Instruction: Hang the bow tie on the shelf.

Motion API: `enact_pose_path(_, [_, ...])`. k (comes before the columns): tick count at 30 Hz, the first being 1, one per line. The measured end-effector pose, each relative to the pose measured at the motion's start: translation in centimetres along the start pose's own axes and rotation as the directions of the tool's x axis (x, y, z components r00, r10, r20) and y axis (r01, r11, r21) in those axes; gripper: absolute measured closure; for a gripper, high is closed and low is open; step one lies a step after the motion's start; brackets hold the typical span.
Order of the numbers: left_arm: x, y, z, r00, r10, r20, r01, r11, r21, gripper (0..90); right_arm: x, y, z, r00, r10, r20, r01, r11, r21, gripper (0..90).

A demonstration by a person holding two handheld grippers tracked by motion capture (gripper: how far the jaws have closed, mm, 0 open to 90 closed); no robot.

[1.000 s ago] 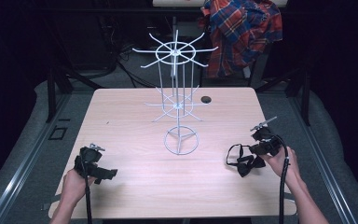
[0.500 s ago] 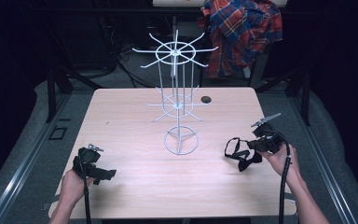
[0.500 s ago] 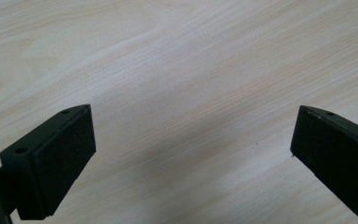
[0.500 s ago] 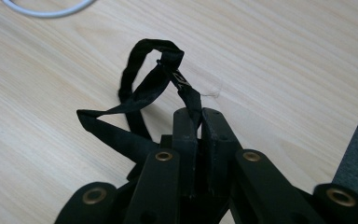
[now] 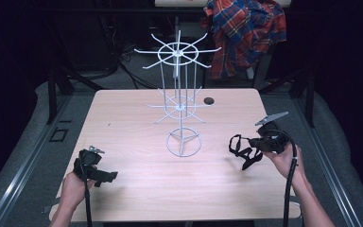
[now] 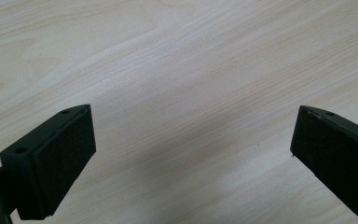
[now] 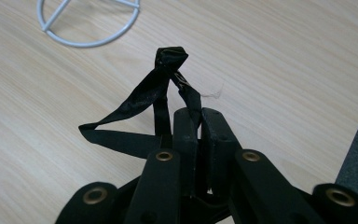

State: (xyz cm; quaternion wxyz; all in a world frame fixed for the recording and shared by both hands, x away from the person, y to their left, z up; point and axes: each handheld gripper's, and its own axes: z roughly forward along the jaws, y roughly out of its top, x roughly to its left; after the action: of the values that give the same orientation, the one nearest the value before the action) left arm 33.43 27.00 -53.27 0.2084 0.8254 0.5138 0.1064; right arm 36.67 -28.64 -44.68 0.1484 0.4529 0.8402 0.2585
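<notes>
1. High view: right gripper (image 5: 246, 152) carries a black looped fabric strap (image 5: 240, 147) above the pale wooden table (image 5: 123, 118), well short of the white wire hook rack (image 5: 182, 94). Hanging not yet done, I judge.
2. Left gripper view: left gripper (image 6: 191, 154) spread wide, nothing between the jaws, just over the bare table.
3. Right gripper view: jaws clamped on the strap (image 7: 161, 88); the rack's ring base (image 7: 88, 23) lies ahead.

Left tongs (image 6: 193, 161) spread wide, bare pale wooden table (image 6: 177, 60) beneath

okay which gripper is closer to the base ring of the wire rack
Right. The right gripper, shut on a black strap, is just right of the ring. The left gripper sits open, farther off toward the table's near-left corner.
</notes>
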Motion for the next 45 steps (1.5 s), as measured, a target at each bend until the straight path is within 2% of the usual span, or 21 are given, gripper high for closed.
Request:
enact_pose_path(16, [0.1, -0.1, -0.1, 1.0000, -0.004, -0.001, 0.004, 1.0000, -0.004, 0.0, 1.8, 1.3, -0.8, 0.9991, -0.042, -0.011, 0.041, 0.998, -0.039, 84.6])
enact_pose_path(32, [0.1, -0.2, -0.1, 1.0000, -0.006, 0.004, 0.006, 1.0000, -0.002, 0.0, 2.6, 2.2, -1.4, 0.9980, -0.059, -0.024, 0.058, 0.996, -0.062, 84.7])
enact_pose_path(45, [0.0, -0.1, 0.0, 1.0000, -0.002, 0.006, 0.002, 1.0000, -0.003, 0.0, 3.0, 3.5, -2.2, 0.9975, -0.064, -0.031, 0.061, 0.993, -0.102, 84.7])
